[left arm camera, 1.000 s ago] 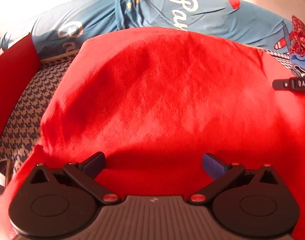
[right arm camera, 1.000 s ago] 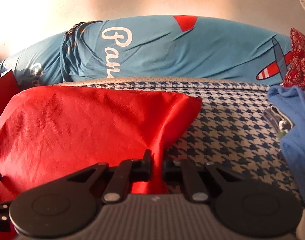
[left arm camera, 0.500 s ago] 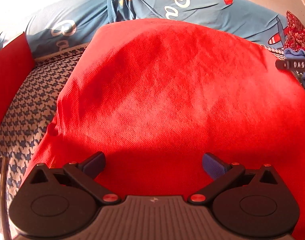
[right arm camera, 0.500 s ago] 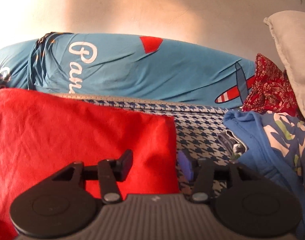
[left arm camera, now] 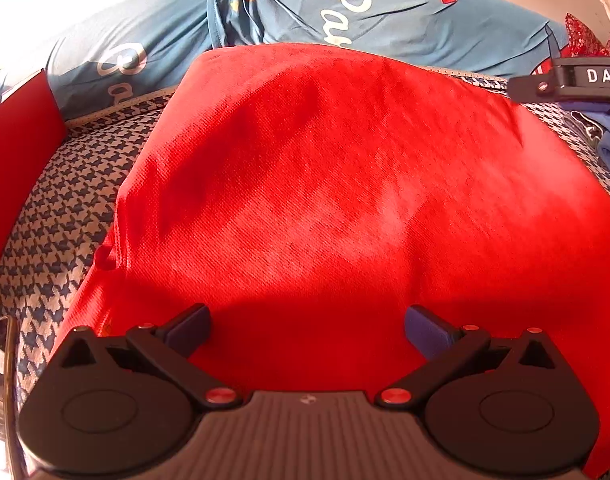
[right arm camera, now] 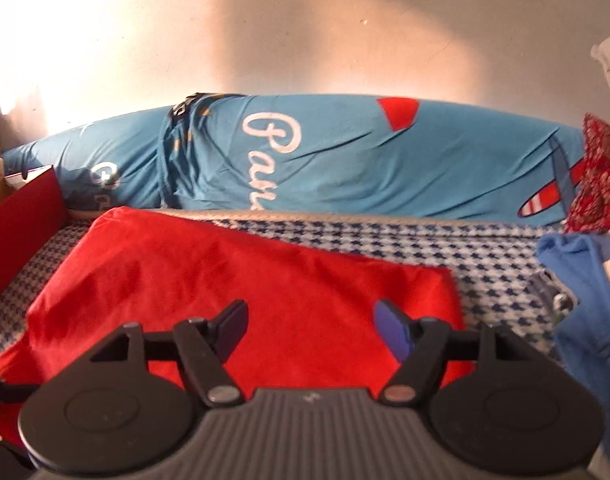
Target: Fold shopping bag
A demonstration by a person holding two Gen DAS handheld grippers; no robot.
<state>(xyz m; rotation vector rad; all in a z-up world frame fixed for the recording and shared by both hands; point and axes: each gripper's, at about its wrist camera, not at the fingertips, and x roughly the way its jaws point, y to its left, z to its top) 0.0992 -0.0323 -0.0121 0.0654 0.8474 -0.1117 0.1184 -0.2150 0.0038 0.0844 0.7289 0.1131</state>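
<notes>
Since the earlier frame the right gripper has let go of the red shopping bag: its jaws have just been opening, the corner it pinched now lies flat, and nothing sits between the pads. It has also lifted back, so more of the wall and the blue bolster shows. The left gripper hovers low over the near edge of the bag with its jaws spread wide, holding nothing. The bag lies spread on the houndstooth bedcover, its far edge near the bolster and its right edge just short of a heap of blue clothes. With neither claw gripping, the light fabric could spring open or slide on the soft bedding, and a careless regrasp might drag the fold askew.
</notes>
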